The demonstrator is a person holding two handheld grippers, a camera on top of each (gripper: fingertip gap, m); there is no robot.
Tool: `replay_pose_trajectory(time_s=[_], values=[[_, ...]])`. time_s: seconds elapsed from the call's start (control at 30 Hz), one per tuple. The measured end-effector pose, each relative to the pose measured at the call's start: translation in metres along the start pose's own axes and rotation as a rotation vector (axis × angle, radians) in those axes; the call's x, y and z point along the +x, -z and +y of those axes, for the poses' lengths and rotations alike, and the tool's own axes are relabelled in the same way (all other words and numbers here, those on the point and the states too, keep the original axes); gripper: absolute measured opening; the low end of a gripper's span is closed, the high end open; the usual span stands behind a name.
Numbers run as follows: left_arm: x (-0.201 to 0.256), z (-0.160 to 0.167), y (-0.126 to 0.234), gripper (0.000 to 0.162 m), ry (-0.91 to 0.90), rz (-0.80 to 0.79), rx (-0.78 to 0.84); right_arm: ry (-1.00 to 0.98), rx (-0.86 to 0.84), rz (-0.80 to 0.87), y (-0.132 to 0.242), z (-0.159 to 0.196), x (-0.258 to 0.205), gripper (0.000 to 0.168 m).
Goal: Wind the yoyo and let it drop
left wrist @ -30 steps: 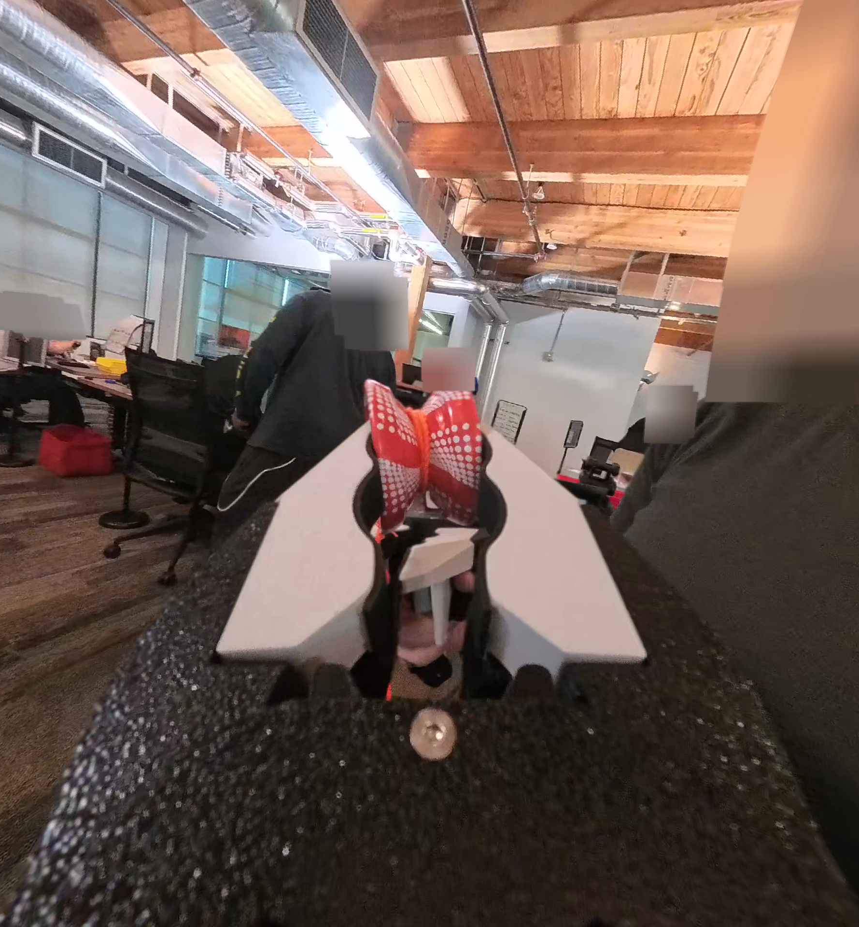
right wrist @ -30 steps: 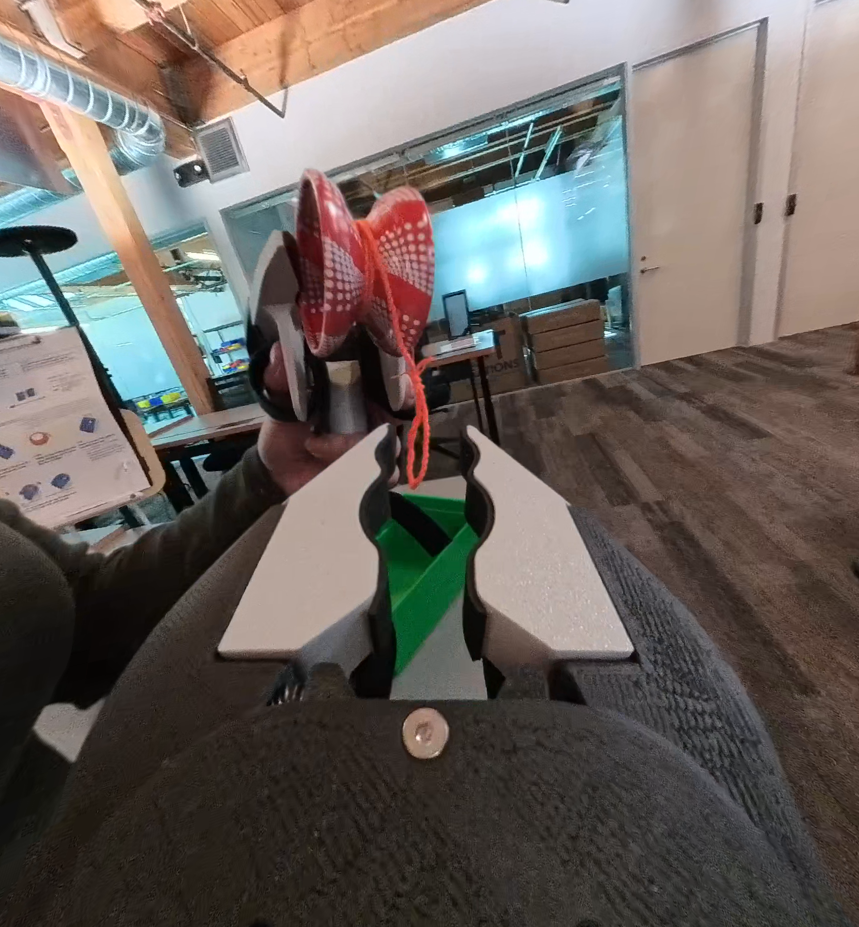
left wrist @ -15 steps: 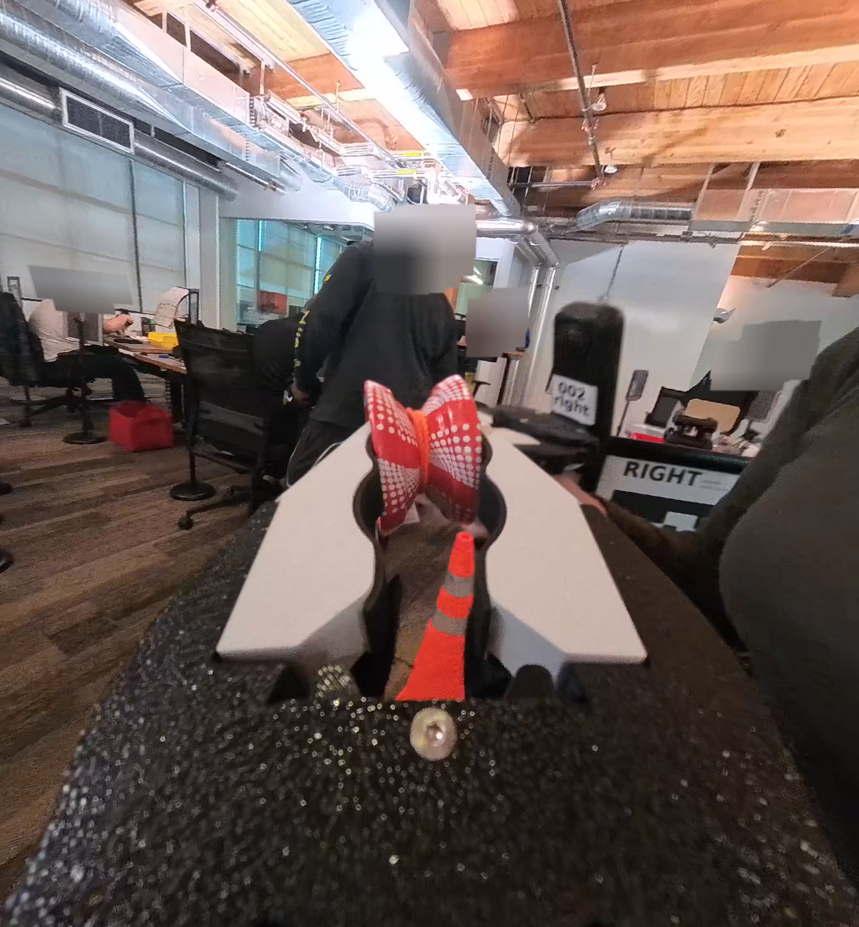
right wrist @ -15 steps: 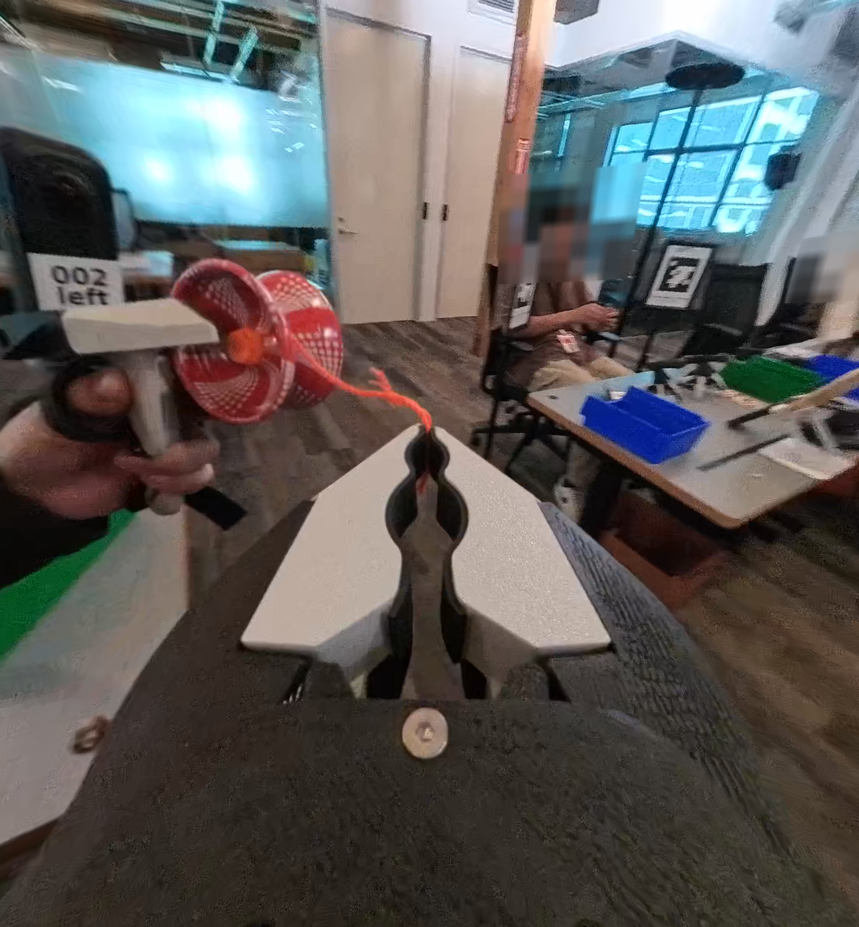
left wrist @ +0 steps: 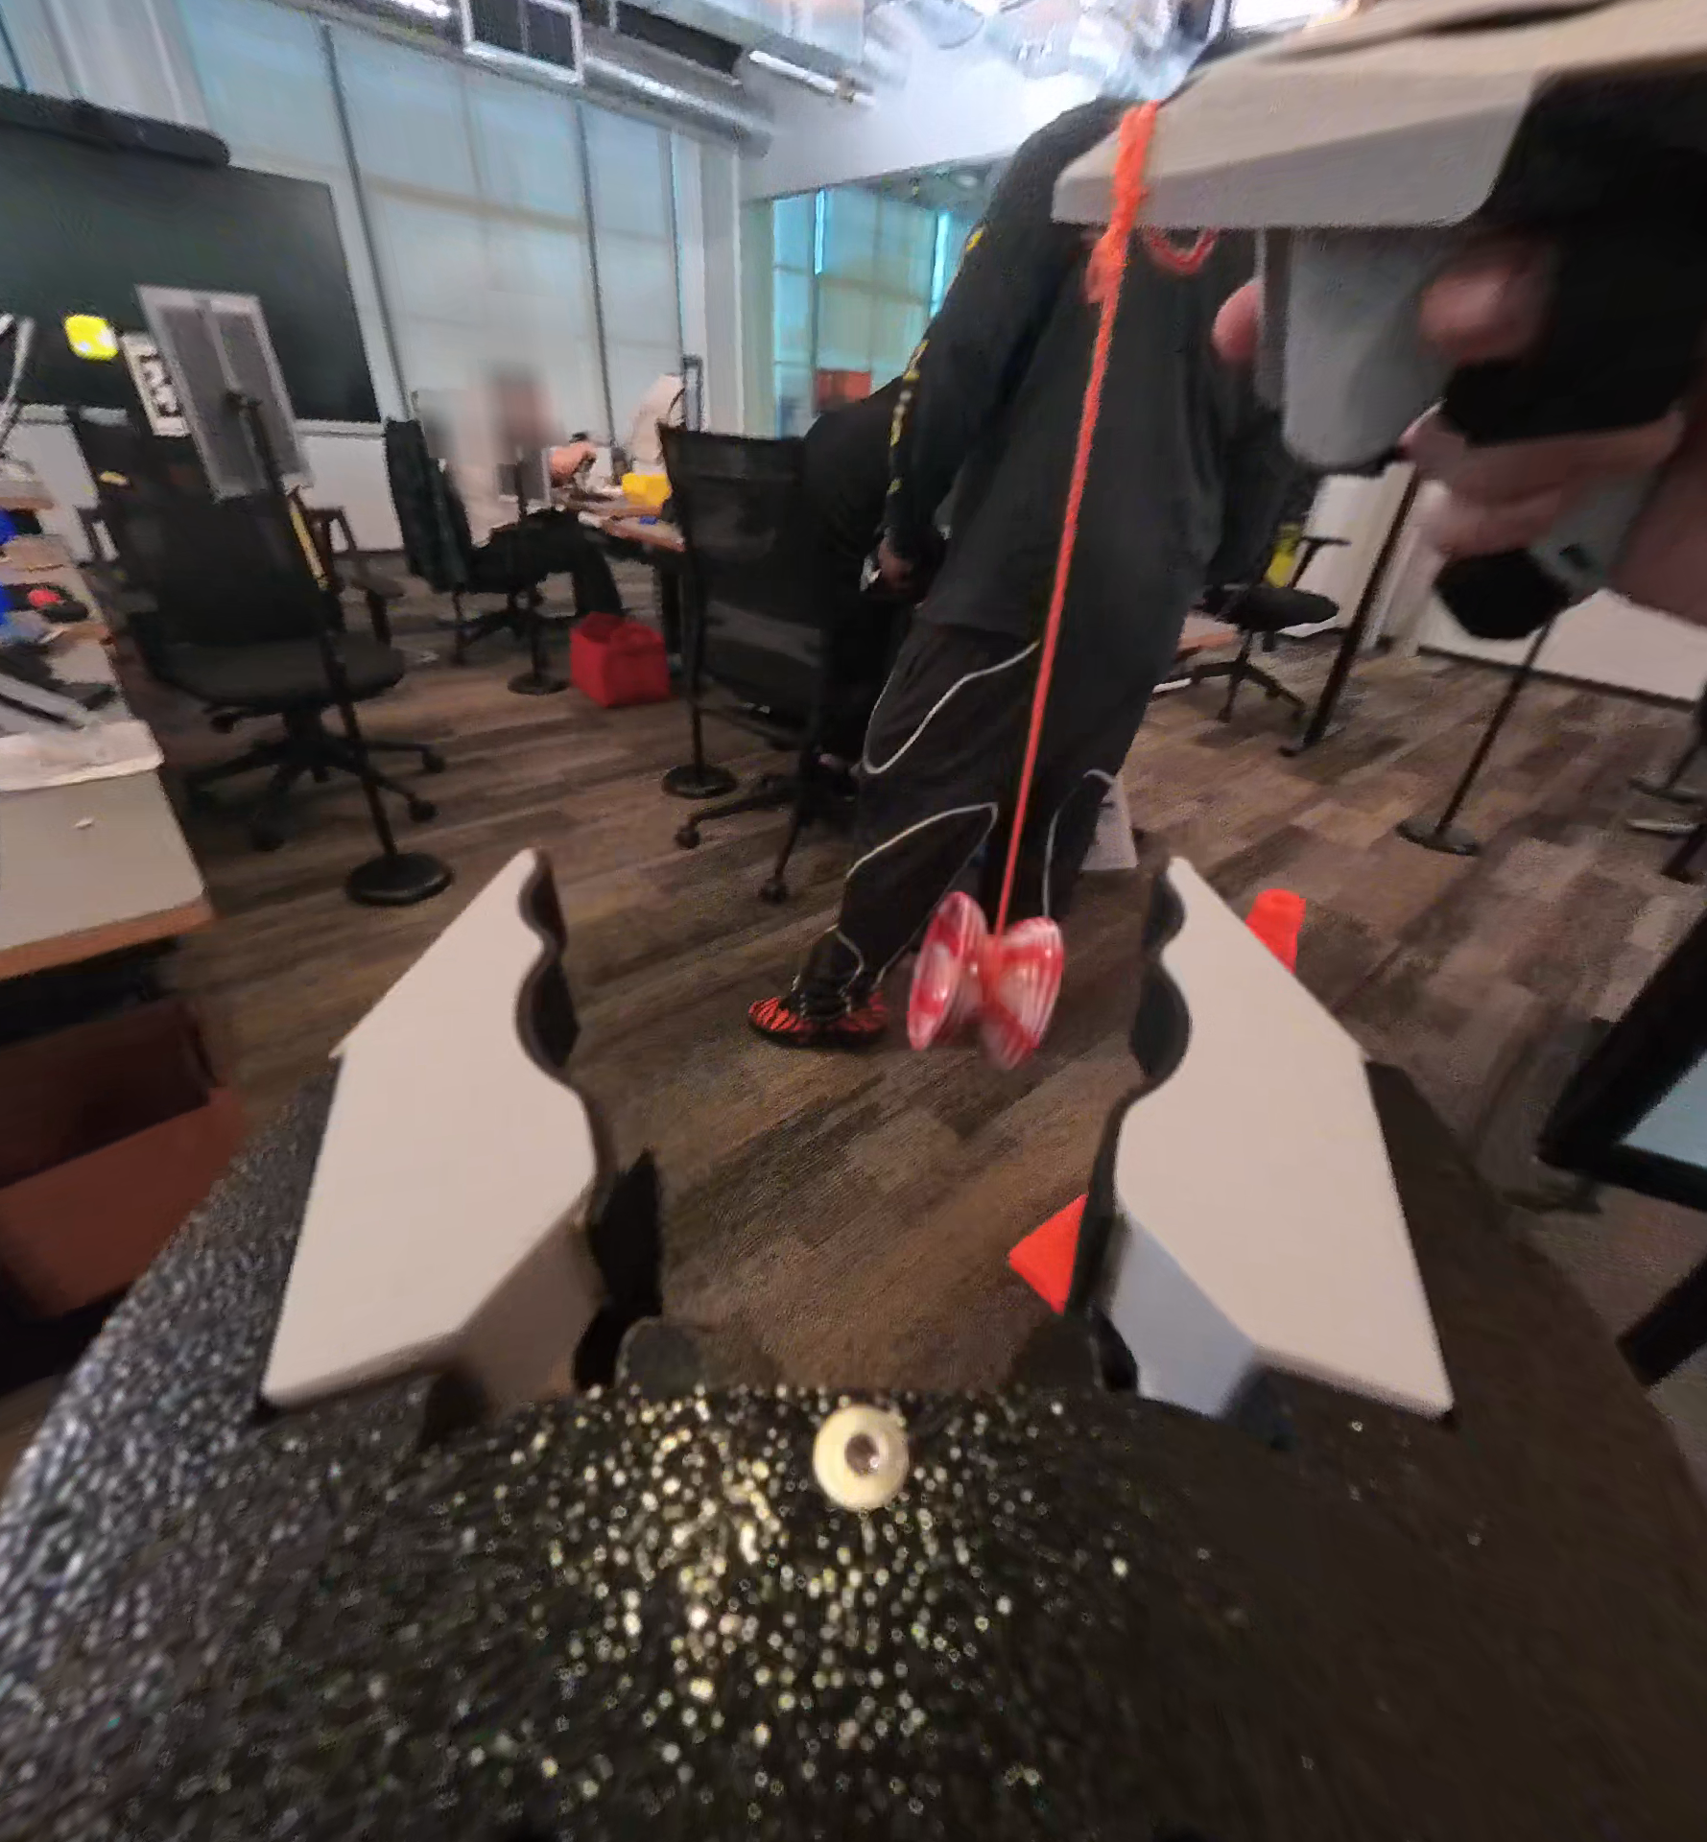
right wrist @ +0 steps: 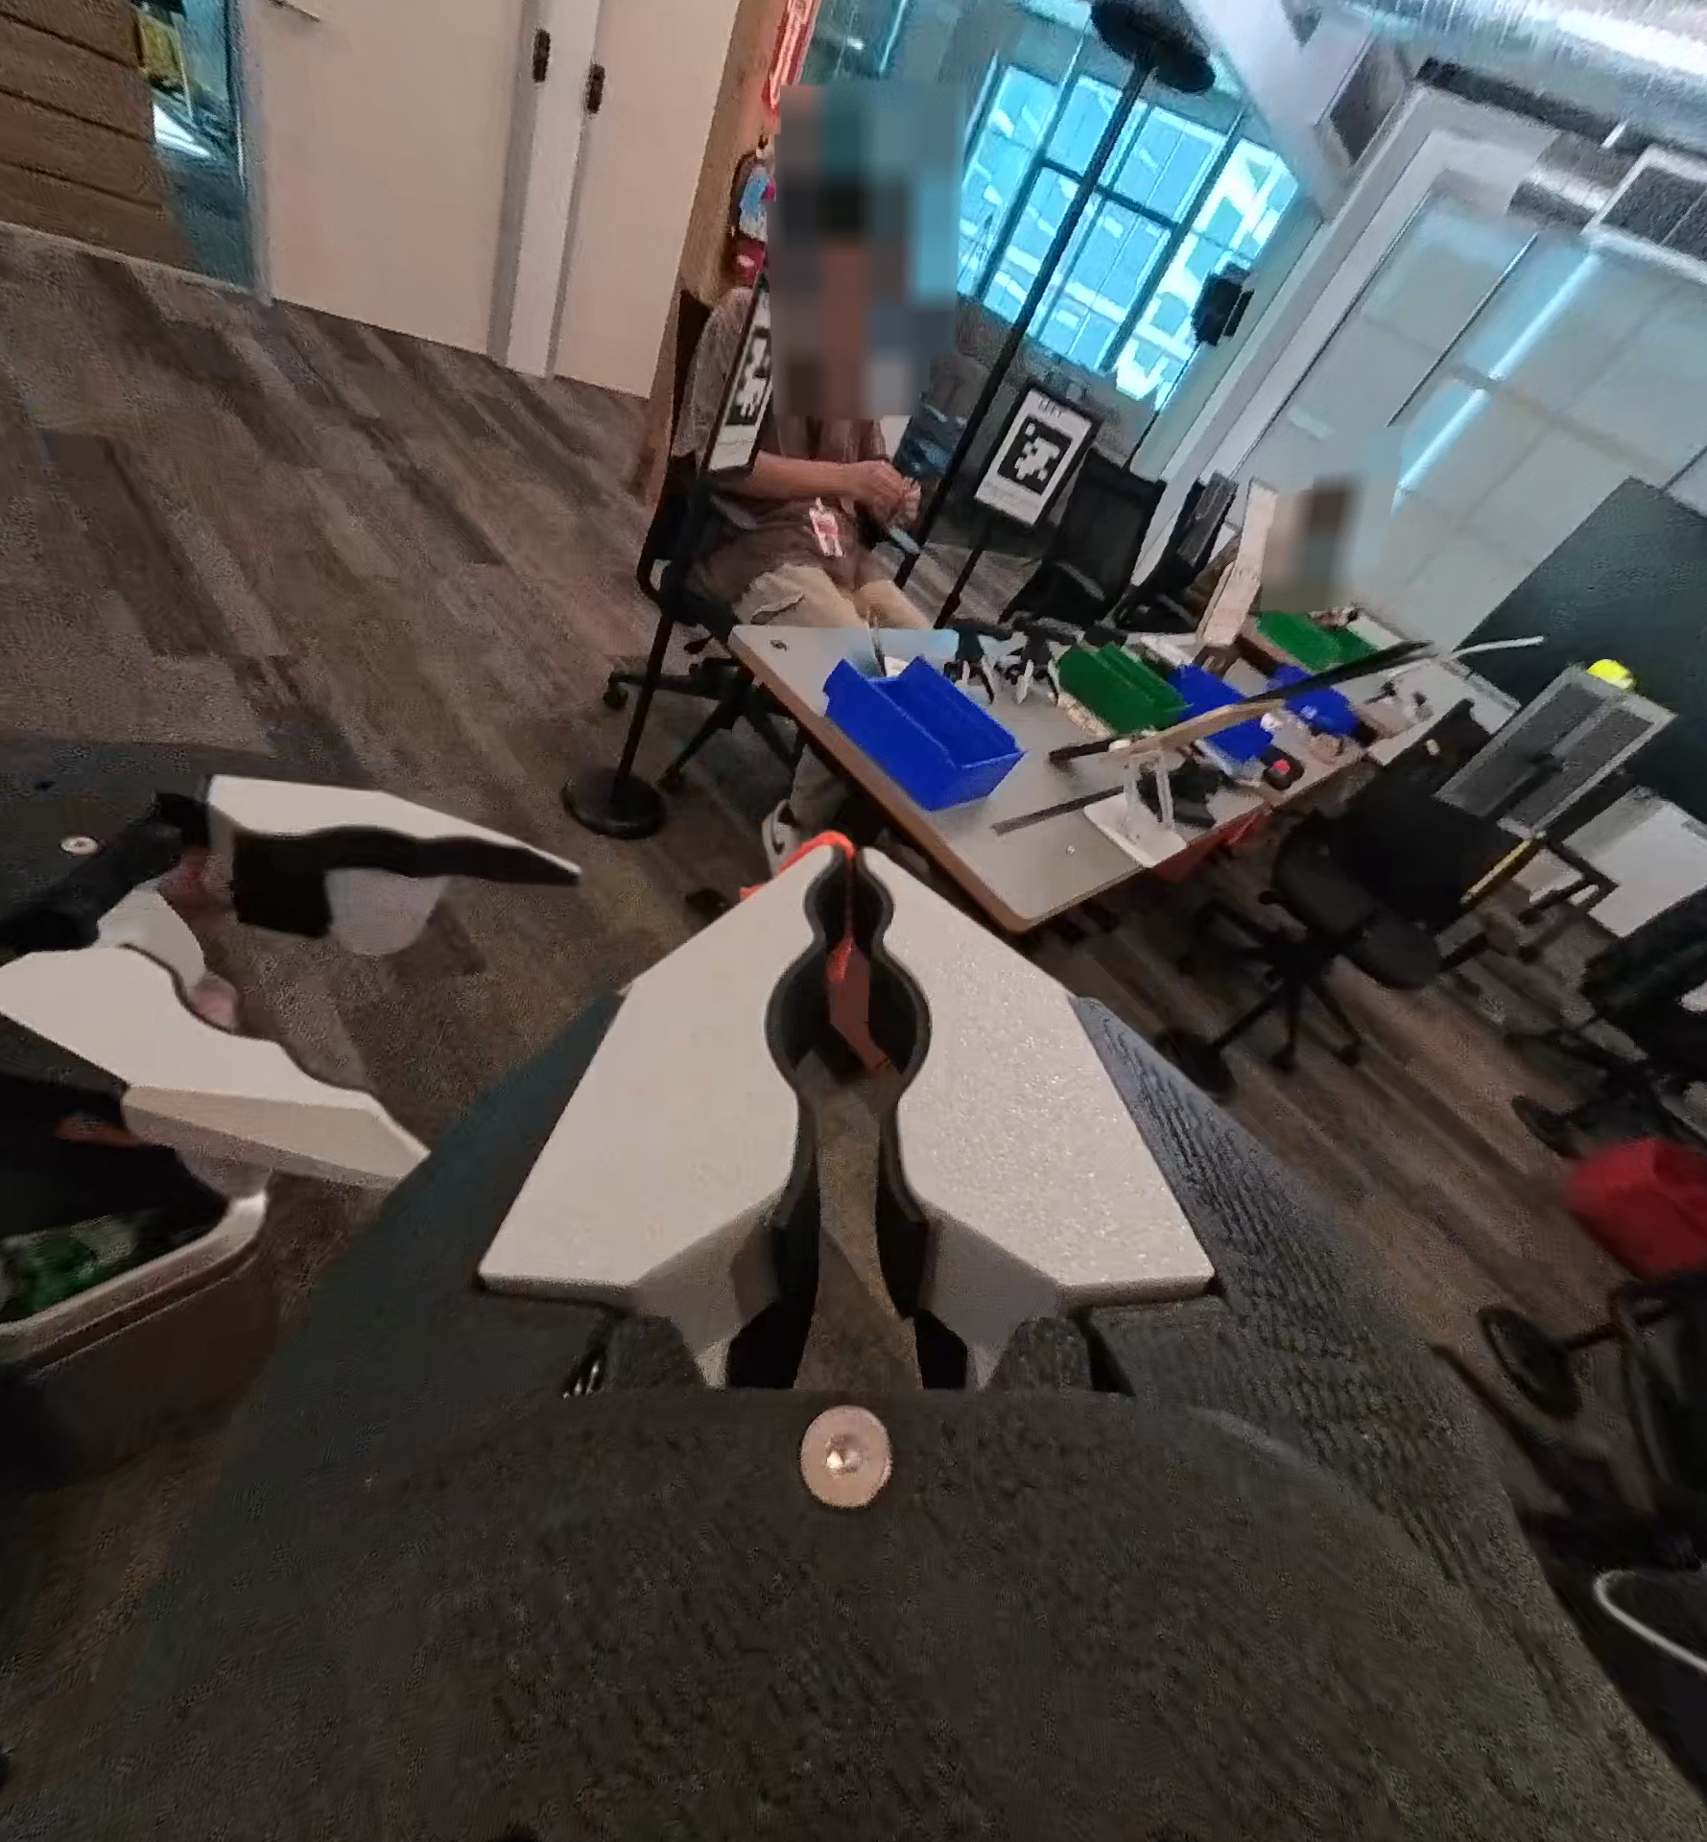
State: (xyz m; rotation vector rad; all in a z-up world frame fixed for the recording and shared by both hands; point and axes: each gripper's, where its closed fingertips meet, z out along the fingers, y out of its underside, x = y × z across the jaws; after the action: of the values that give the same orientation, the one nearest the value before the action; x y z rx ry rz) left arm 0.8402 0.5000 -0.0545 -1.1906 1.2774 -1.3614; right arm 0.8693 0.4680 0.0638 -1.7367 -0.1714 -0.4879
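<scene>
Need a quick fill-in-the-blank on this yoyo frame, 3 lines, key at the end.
1. The left gripper is ____ and holds nothing.
2. The yoyo hangs from an orange ____.
3. The right gripper is shut on the ____.

Missing words: open; string; string
</scene>
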Motion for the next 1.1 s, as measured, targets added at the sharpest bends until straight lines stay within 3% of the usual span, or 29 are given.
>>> replay_pose_trajectory(time_s=[0.23,0.37,0.43,0.5,0.63,0.7,0.8,0.9,1.1], values=[[-0.048,0.107,0.061,0.113,0.265,-0.116,-0.167,-0.106,-0.2,-0.015,0.0,0.074,0.003,0.0],[-0.057,0.137,0.086,0.105,0.463,-0.144,-0.149,-0.155,-0.318,0.011,0.0,0.127,0.006,0.0],[-0.06,0.146,0.092,0.101,0.526,-0.148,-0.134,-0.171,-0.34,0.038,-0.004,0.136,0.022,0.0],[-0.061,0.152,0.094,0.098,0.556,-0.148,-0.129,-0.151,-0.267,0.128,-0.006,0.105,0.064,0.0],[-0.059,0.154,0.098,0.087,0.537,-0.141,-0.132,0.052,0.167,0.454,0.056,-0.074,0.165,0.0],[-0.059,0.148,0.1,0.081,0.49,-0.156,-0.108,0.105,0.212,0.446,0.072,-0.118,0.171,0.0],[-0.059,0.145,0.101,0.081,0.467,-0.161,-0.108,0.15,0.147,0.389,0.06,-0.114,0.16,0.0],[-0.058,0.148,0.099,0.083,0.494,-0.144,-0.122,0.138,0.064,0.359,0.041,-0.081,0.147,0.0],[-0.059,0.139,0.102,0.07,0.42,-0.182,-0.107,0.018,0.004,0.287,0.029,-0.027,0.115,0.0]])
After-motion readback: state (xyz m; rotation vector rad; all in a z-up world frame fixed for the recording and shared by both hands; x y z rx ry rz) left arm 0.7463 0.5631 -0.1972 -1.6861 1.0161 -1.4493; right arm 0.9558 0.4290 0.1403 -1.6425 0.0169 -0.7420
